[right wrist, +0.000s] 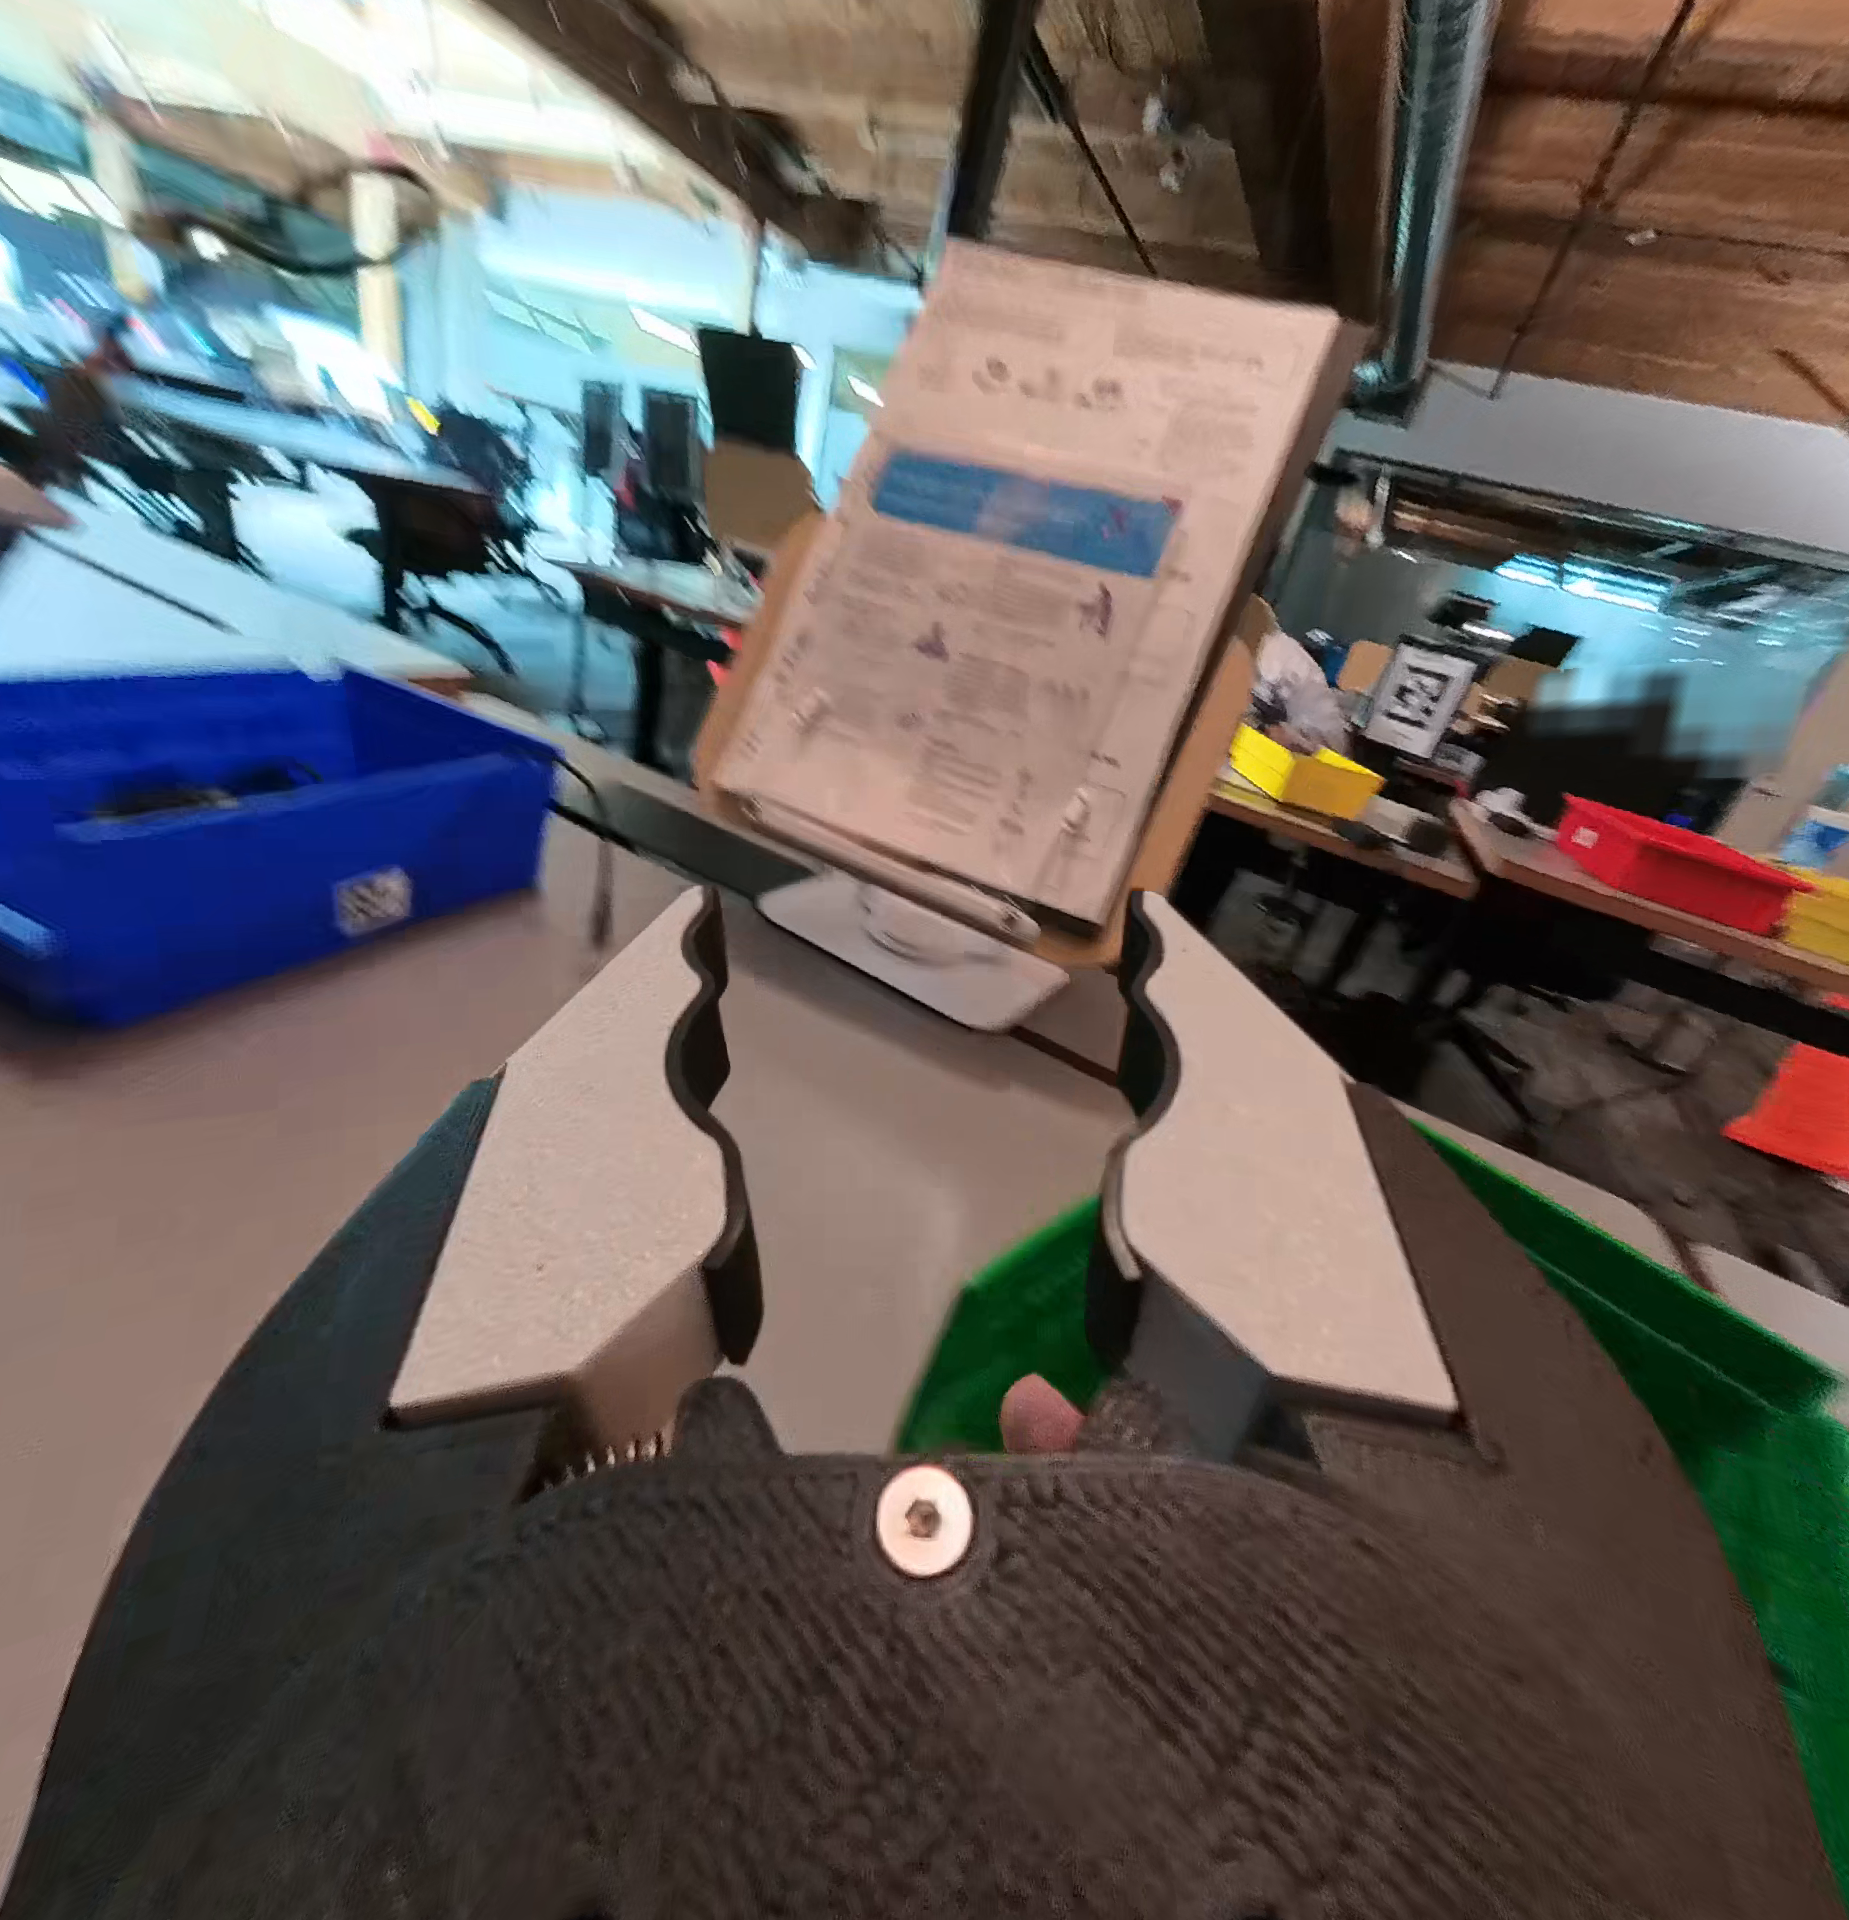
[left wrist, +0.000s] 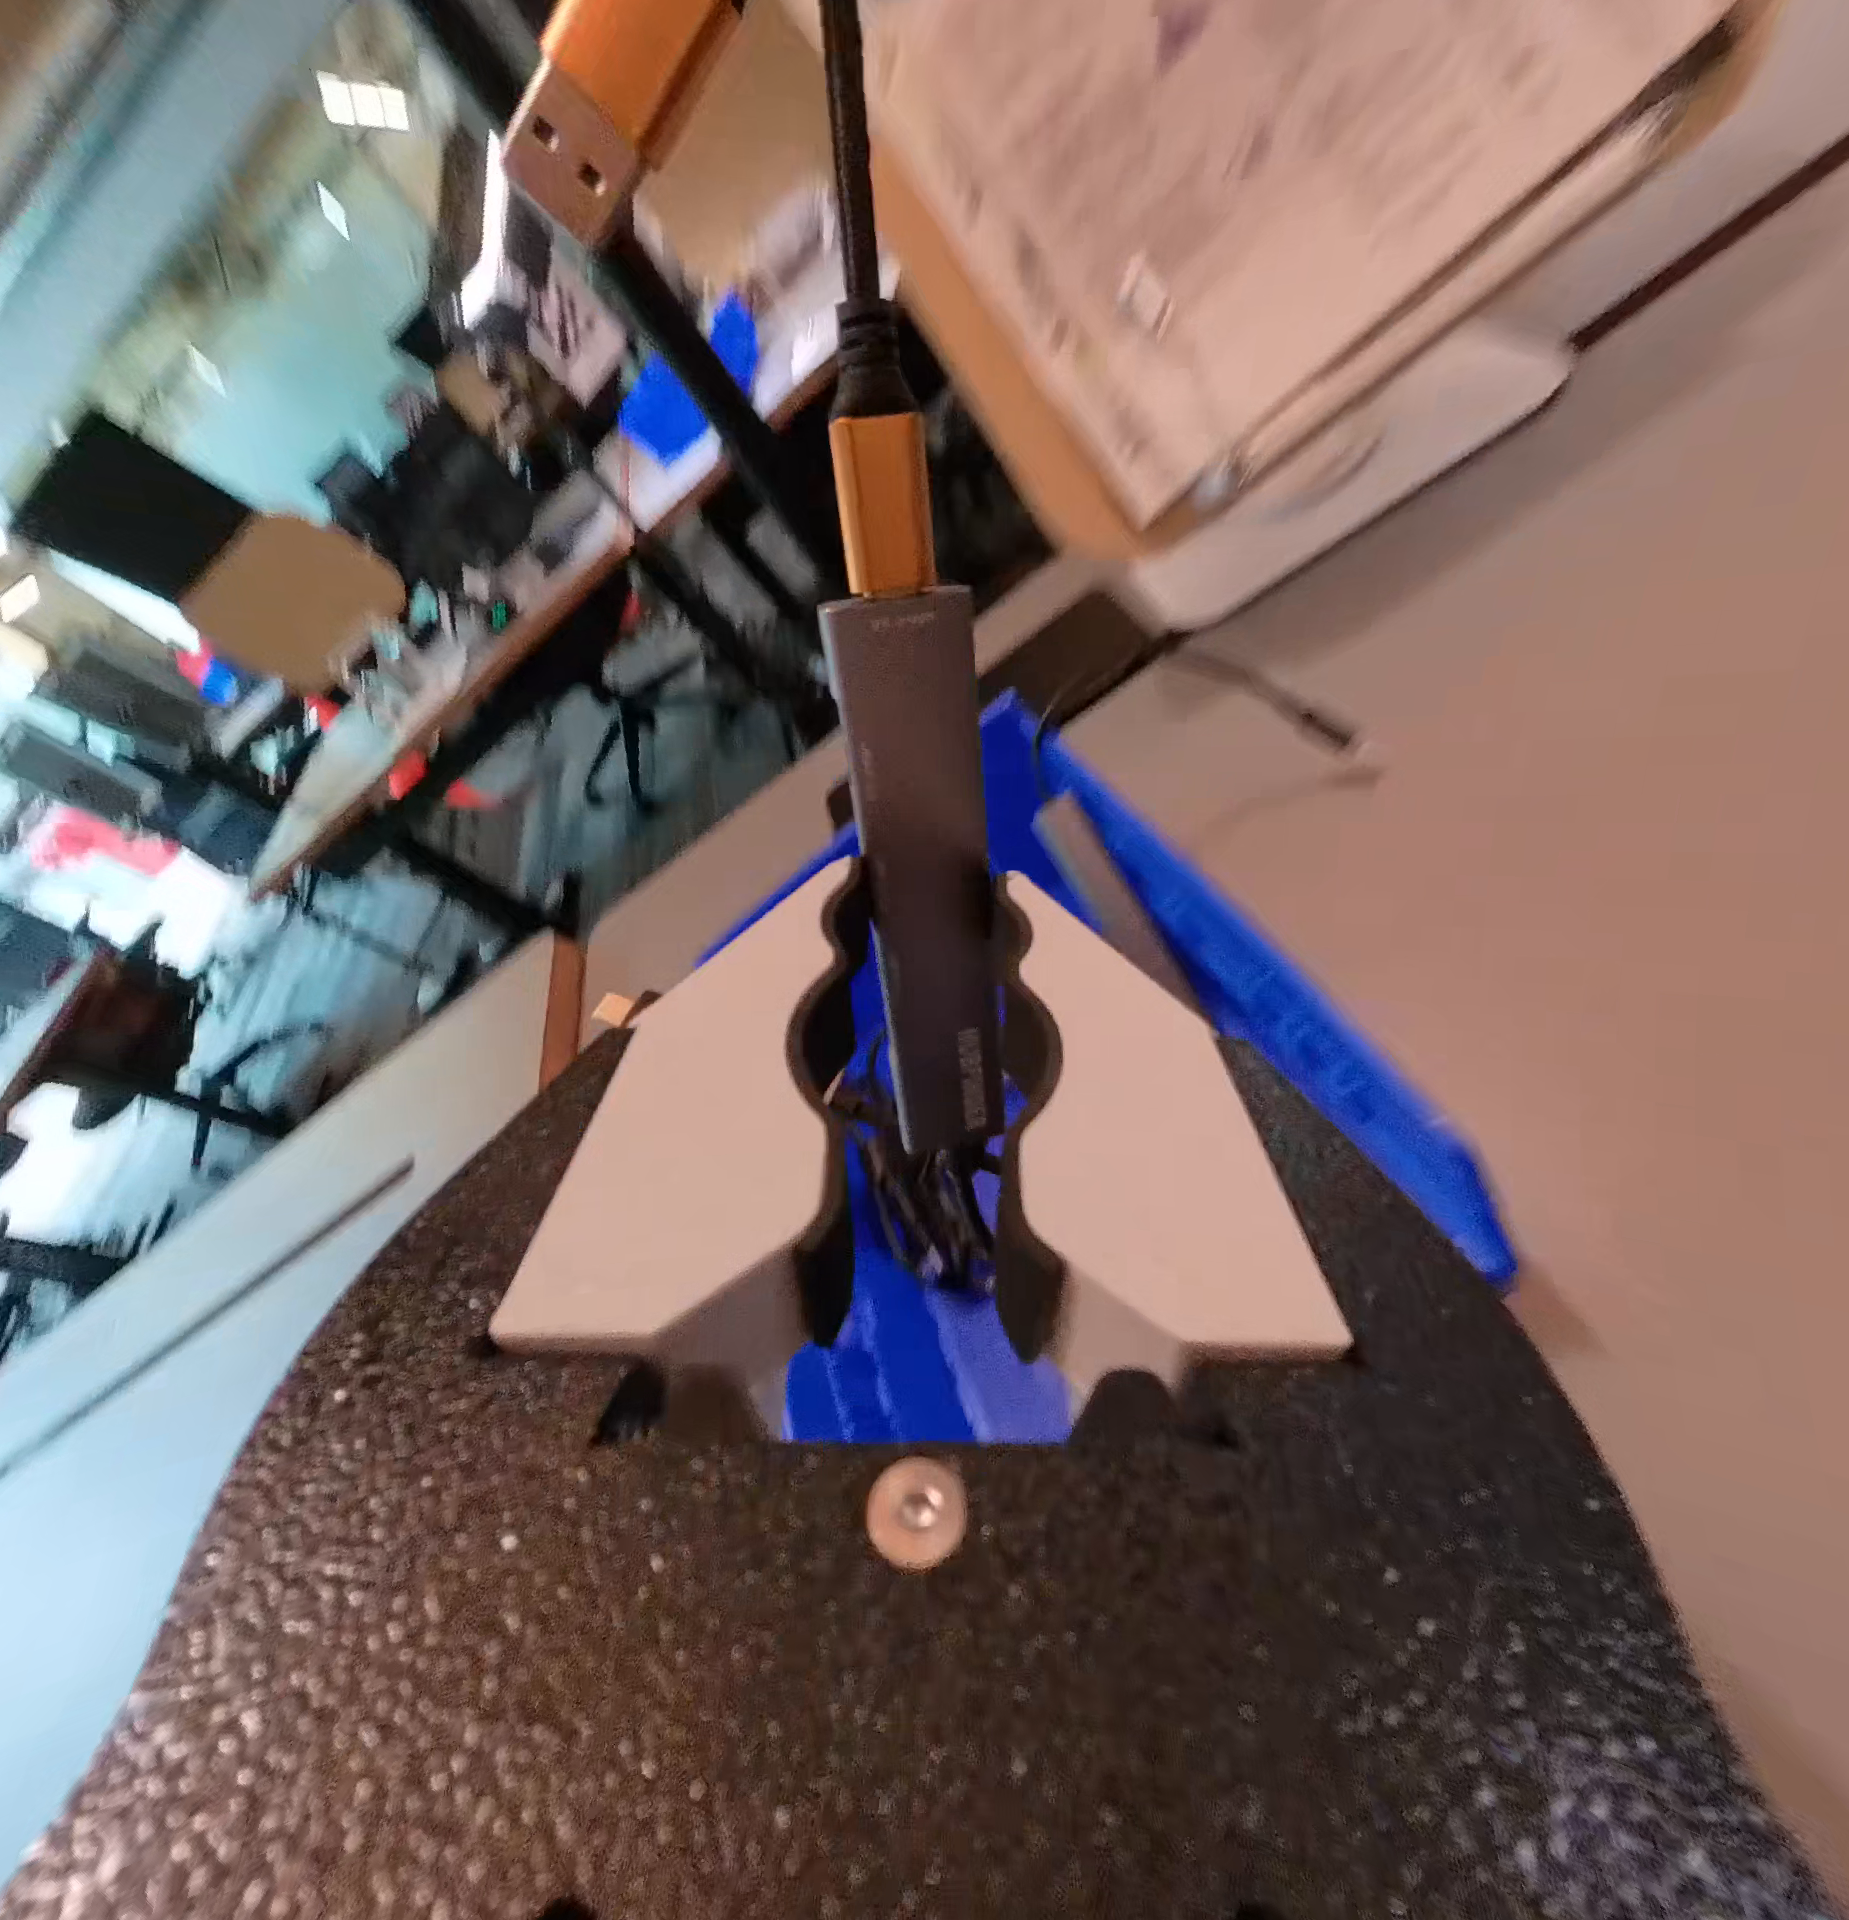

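My left gripper (left wrist: 925, 894) is shut on a slim grey adapter block (left wrist: 915, 831) and holds it upright above a blue bin (left wrist: 1263, 987). An orange plug (left wrist: 884, 509) of a black braided cable (left wrist: 852, 187) sits in the block's top end. The cable's other orange plug (left wrist: 613, 104) hangs loose at the upper left. Dark cables (left wrist: 925, 1195) lie in the bin under the jaws. My right gripper (right wrist: 920, 925) is open and empty, above the table (right wrist: 224, 1143) and partly over a green bin (right wrist: 1678, 1403). The blue bin (right wrist: 224, 821) shows at the left in the right wrist view.
A document stand with printed sheets (right wrist: 1013, 623) stands on the table ahead of the right gripper; it also shows in the left wrist view (left wrist: 1263, 239). Beyond are shelves (left wrist: 587, 416), desks, yellow (right wrist: 1304, 774) and red (right wrist: 1668, 862) bins and an orange cone (right wrist: 1813, 1112).
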A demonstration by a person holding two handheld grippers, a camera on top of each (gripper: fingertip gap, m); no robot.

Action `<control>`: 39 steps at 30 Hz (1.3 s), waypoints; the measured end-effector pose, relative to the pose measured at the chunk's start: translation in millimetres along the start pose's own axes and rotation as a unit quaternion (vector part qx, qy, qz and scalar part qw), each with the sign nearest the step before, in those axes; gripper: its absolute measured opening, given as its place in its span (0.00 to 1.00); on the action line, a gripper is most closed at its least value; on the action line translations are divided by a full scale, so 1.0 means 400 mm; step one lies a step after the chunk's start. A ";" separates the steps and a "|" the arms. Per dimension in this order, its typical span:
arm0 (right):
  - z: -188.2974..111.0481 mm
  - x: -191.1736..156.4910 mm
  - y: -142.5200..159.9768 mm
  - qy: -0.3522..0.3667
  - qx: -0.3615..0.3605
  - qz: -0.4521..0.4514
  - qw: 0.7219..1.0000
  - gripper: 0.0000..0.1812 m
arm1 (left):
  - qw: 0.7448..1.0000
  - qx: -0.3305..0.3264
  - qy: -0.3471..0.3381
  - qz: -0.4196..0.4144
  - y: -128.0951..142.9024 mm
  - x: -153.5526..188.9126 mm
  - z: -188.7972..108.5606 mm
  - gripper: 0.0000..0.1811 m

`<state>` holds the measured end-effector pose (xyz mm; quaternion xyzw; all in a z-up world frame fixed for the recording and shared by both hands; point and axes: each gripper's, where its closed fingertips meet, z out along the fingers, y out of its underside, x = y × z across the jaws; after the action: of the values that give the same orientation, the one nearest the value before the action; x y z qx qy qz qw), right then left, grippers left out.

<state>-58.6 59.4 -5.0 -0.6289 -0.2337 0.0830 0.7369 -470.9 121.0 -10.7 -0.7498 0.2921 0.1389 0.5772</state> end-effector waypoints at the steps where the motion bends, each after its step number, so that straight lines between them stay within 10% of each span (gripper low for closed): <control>1: 0.005 -0.031 -0.024 -0.022 0.023 0.021 0.999 0.42 | 0.999 0.035 0.011 0.009 -0.053 0.022 -0.028 0.12; 6: 0.033 -0.249 -0.126 -0.182 0.109 0.176 0.961 0.44 | 0.974 0.165 0.121 0.099 -0.246 0.255 -0.149 0.12; 12: 0.058 -0.444 -0.141 -0.304 0.120 0.274 0.904 0.36 | 0.931 0.189 0.144 0.276 -0.265 0.498 -0.170 0.12; 19: 0.058 -0.458 -0.105 -0.337 0.116 0.278 0.892 0.05 | 0.916 0.196 0.159 0.312 -0.239 0.560 -0.147 0.12; 24: 0.078 -0.438 -0.087 -0.336 0.103 0.347 0.869 0.03 | 0.909 0.255 0.145 0.296 -0.254 0.548 -0.161 0.13; 32: 0.089 -0.310 -0.075 -0.327 0.153 0.619 0.698 0.04 | 0.918 0.351 0.163 0.086 -0.244 0.445 -0.238 0.26; 35: 0.053 -0.318 -0.112 -0.373 0.206 0.555 0.715 0.03 | 0.905 0.328 0.248 -0.111 -0.213 0.391 -0.238 0.31; 39: -0.055 -0.384 -0.174 -0.447 0.315 0.346 0.763 0.05 | 0.789 0.213 0.481 -0.316 -0.167 0.427 -0.249 0.42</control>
<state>-195.2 -37.8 23.0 -0.2917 -0.2639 0.6726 0.6268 -308.7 -9.9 -22.0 -0.6278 0.3013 -0.4959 0.5188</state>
